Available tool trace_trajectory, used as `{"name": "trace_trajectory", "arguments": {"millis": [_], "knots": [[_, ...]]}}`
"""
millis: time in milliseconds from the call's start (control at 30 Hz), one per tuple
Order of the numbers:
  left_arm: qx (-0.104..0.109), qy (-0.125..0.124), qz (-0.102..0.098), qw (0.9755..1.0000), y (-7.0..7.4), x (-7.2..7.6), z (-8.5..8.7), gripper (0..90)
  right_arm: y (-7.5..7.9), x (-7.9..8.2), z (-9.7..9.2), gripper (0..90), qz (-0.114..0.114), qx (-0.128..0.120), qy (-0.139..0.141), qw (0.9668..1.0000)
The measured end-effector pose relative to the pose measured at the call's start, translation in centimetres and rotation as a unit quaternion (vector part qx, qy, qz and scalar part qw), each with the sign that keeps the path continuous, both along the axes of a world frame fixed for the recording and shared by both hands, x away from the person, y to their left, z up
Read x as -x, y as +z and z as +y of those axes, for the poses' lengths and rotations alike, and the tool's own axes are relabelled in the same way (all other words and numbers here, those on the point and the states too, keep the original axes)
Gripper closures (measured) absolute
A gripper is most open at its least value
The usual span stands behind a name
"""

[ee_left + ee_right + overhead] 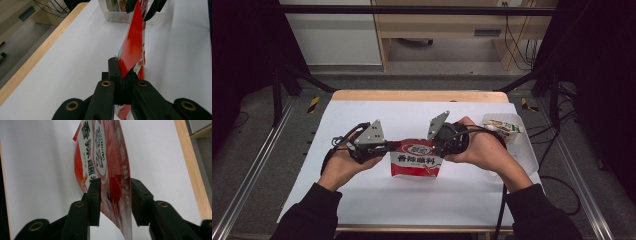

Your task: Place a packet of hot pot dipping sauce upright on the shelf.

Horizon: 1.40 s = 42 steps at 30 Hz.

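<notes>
We see the left gripper (396, 145) clamped tight on the left top corner of the red seasoning packet (416, 159), which hangs upright above the middle of the white bench (362, 200). The right gripper (436, 145) straddles the packet's right top corner, its jaws partly apart with gaps to the foil. A clear plastic container (524, 145) sits at the bench's right edge.

Both forearms in from the table's near edge, dark sleeves to the wrists. Left hand-held gripper (388, 146) pointing inward toward the right one, jaws clamped tight together. Right hand-held gripper (435, 145) facing it, jaws parted, a gap showing at one pad.
</notes>
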<state>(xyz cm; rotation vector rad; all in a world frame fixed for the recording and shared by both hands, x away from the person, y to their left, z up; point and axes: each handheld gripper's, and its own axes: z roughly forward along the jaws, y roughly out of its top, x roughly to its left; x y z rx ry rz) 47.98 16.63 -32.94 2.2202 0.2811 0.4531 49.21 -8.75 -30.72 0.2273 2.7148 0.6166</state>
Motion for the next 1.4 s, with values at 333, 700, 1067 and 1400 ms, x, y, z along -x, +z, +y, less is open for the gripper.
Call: {"name": "trace_trajectory", "arguments": {"millis": [333, 700, 1067, 1400], "knots": [[0.003, -0.003, 0.002, 1.0, 0.0, 0.0, -0.1, 90.0, -0.1, 0.0, -0.1, 85.1, 0.011, 0.001, -0.007, 0.9999], [0.035, 0.003, 0.007, 0.9994, 0.5, 0.4, 0.6, 72.2, 1.3, 0.3, -0.4, 90.0, 0.001, -0.01, -0.018, 0.9998], [0.097, 0.084, 0.0, 0.9917, -1.5, 2.3, 4.0, 25.6, 4.2, 0.1, -2.2, 90.0, -0.023, -0.026, -0.048, 0.9982], [0.079, 0.161, 0.037, 0.9831, -7.9, 3.3, 7.3, 15.1, 6.2, 0.1, -3.9, 90.0, -0.028, -0.05, -0.079, 0.9952]]}}
